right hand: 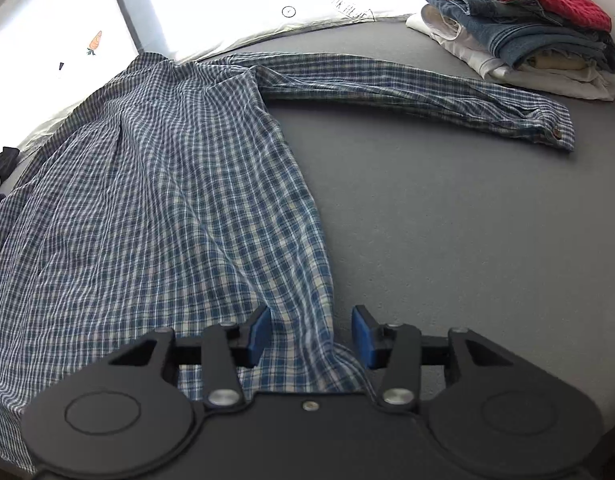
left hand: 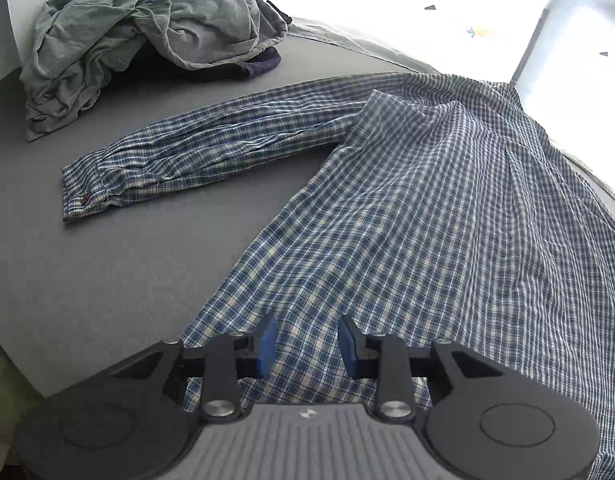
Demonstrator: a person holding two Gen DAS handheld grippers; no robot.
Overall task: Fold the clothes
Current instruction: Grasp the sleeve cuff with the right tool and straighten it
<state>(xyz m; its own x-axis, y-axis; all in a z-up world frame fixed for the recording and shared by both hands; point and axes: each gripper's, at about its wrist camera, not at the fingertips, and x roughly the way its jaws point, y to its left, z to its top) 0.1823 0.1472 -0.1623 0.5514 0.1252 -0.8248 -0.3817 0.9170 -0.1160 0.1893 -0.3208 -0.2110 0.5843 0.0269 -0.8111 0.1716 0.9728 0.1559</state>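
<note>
Plaid shirt spread flat on the grey table, both grippers parted over its near hem

The blue-and-white plaid shirt (left hand: pixel 427 216) lies back up on the grey table (left hand: pixel 107 280), body smoothed and its 2 sleeves stretched straight out to either side, a layout that suits folding the sides inward. The left gripper (left hand: pixel 306 346) hovers over the shirt's near hem with its jaws apart and cloth showing between the blue pads (left hand: pixel 267 344), gripping nothing. The right gripper (right hand: pixel 310 336) is also spread wide, straddling the shirt's right hem corner, where the fabric bunches slightly. Beyond the shirt's left sleeve (left hand: pixel 195 152) sits a crumpled grey garment pile (left hand: pixel 147 40); beyond its right sleeve (right hand: pixel 427 88), a stack of folded clothes (right hand: pixel 519 24) topped in red.
</note>
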